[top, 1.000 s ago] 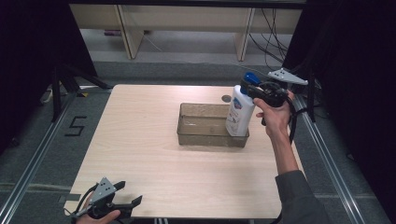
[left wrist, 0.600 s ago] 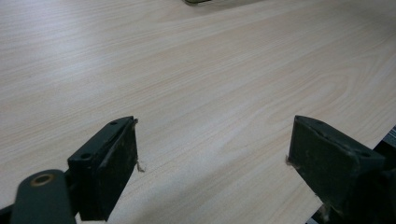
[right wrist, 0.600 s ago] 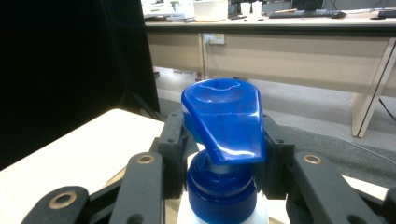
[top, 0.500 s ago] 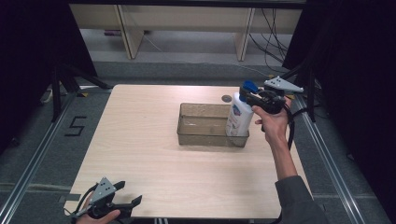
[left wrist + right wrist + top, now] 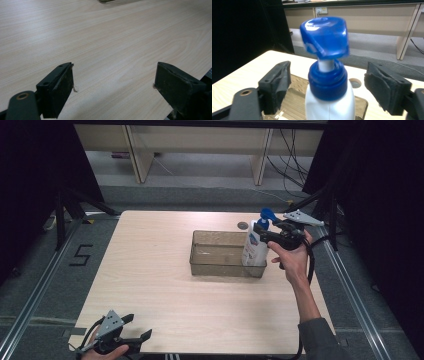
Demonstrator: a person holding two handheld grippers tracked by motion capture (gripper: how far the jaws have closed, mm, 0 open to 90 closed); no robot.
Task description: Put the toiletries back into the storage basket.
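Observation:
A white pump bottle (image 5: 254, 249) with a blue pump head (image 5: 266, 215) stands upright in the right end of a clear smoky bin (image 5: 220, 268). My right gripper (image 5: 260, 232) is at the bottle's neck, and its jaws have just been opening. In the right gripper view the blue collar (image 5: 327, 81) sits between the jaws of the right gripper (image 5: 327, 85), with a gap to each pad, so nothing grips it. My left gripper (image 5: 139, 327) rests at the table's near left corner. In its own view the left gripper (image 5: 113, 82) stands open over bare wood.
The light wooden table (image 5: 150, 270) has a small round hole (image 5: 243, 225) just behind the bin. Metal rails run along the floor on both sides. Shelving legs and cables stand beyond the far edge.
The right hand sank with the bottle until it stood in the bin's right end. Its jaws then spread off the bottle's neck. The left gripper has not moved.

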